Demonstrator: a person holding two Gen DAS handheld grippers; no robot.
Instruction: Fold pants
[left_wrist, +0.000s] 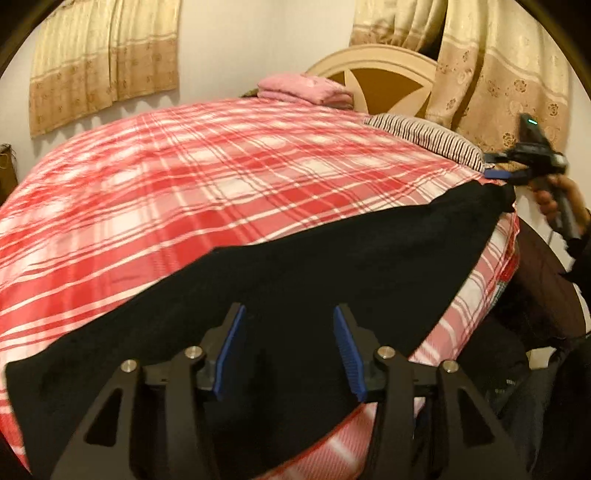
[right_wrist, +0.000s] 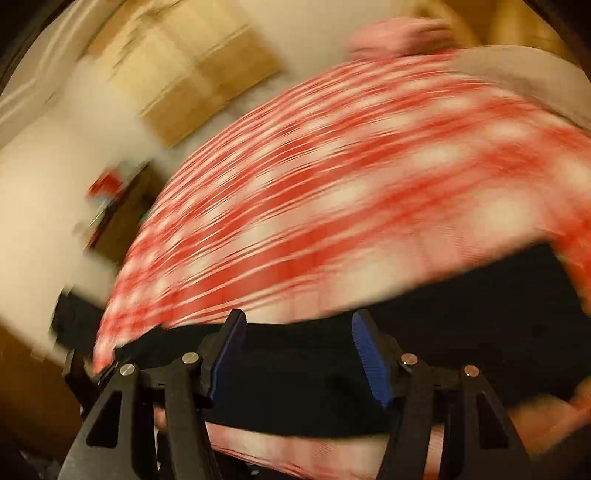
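Black pants (left_wrist: 332, 266) lie stretched in a long band along the near edge of a bed with a red and white plaid sheet (left_wrist: 221, 177). My left gripper (left_wrist: 289, 308) hovers over the band's middle, its blue pads apart with only flat cloth beneath them. At the band's far right end my right gripper (left_wrist: 498, 175) shows small, held by a hand (left_wrist: 550, 199). The right wrist view is motion-blurred: my right gripper (right_wrist: 300, 314) is open over the pants (right_wrist: 461, 332), with nothing pinched. The plaid sheet (right_wrist: 351, 166) spreads beyond.
A folded pink stack (left_wrist: 306, 90) and a striped pillow (left_wrist: 424, 138) sit at the bed's far side by the headboard (left_wrist: 384, 74). Beige curtains (left_wrist: 103, 62) hang on the wall. Dark furniture (right_wrist: 122, 210) stands beside the bed.
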